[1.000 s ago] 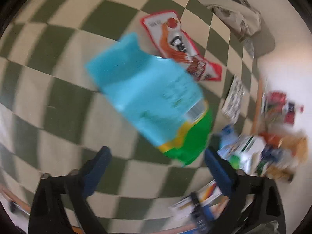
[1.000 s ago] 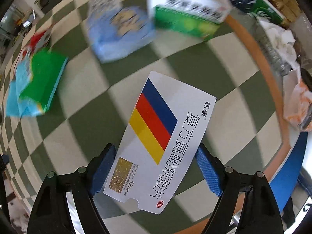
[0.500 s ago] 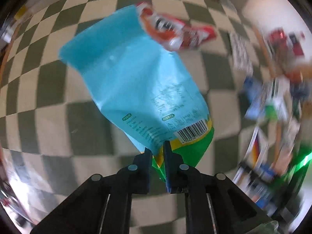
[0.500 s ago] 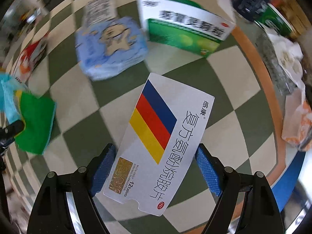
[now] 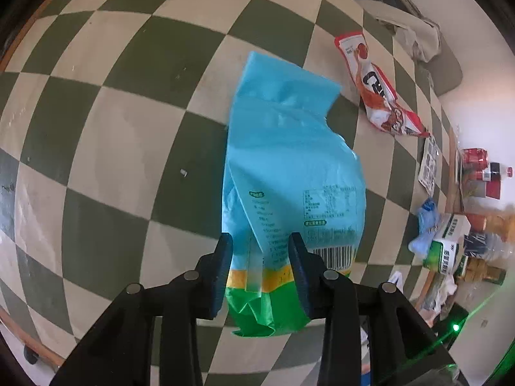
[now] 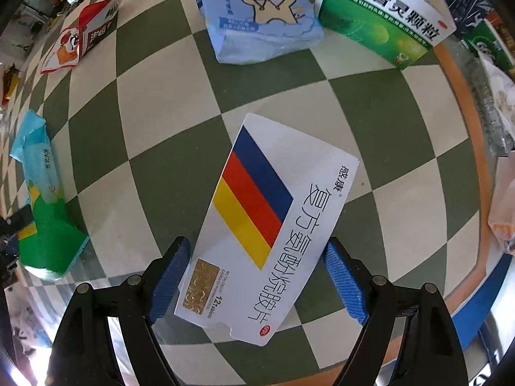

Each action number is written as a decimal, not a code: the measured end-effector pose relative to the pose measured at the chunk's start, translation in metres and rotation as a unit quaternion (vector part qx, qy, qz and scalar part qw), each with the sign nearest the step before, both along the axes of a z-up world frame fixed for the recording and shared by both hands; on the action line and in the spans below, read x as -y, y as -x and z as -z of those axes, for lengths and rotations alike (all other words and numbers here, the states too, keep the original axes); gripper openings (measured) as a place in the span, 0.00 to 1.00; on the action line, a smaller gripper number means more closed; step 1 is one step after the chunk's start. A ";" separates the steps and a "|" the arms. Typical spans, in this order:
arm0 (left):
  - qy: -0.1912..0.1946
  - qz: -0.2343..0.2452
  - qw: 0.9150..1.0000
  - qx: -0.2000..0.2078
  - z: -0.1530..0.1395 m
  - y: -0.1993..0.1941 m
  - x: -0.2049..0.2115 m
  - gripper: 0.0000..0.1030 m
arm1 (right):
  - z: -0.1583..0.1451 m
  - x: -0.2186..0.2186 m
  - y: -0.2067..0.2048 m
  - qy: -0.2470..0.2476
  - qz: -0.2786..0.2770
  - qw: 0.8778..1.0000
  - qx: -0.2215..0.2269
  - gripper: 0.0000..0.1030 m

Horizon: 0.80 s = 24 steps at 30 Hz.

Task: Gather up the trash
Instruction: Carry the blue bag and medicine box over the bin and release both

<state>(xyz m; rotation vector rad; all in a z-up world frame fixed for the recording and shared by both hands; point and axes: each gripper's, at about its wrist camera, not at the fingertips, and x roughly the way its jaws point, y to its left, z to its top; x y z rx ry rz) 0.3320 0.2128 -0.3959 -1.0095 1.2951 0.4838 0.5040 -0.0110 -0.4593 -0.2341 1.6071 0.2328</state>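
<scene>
1. Blue bag (image 5: 289, 173): long axis runs away from the left gripper (image 5: 260, 273), green end nearest.
2. Crinkled, with a barcode and yellow band; the jaws have just been opening, bag between them, contact unclear.
3. Right gripper (image 6: 257, 283) clamps the striped box (image 6: 267, 225) over the checked cloth (image 6: 161, 160); only this view shows the bear pack (image 6: 260, 16).

We see bright, even daylight in both fisheye views. The checkered floor (image 5: 128, 148) bulges and bends toward dark corners; the right edge blurs, and a green flare (image 5: 455, 327) glints.
</scene>
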 end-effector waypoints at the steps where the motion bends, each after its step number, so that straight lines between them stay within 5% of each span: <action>1: -0.010 0.006 1.000 -0.001 -0.001 -0.004 0.002 0.31 | 0.001 -0.002 0.000 0.004 0.003 1.000 0.004 0.84; 4: -0.042 0.043 0.998 -0.005 -0.003 -0.020 0.017 0.07 | 0.003 -0.007 0.008 0.006 -0.002 1.000 0.012 0.82; 13: -0.166 0.138 0.976 -0.005 -0.054 -0.005 0.035 0.02 | -0.019 -0.004 0.021 -0.020 -0.043 0.998 0.040 0.80; 24: -0.228 0.159 0.961 0.005 -0.098 0.051 0.054 0.02 | -0.083 -0.021 0.057 -0.074 -0.081 0.992 0.067 0.79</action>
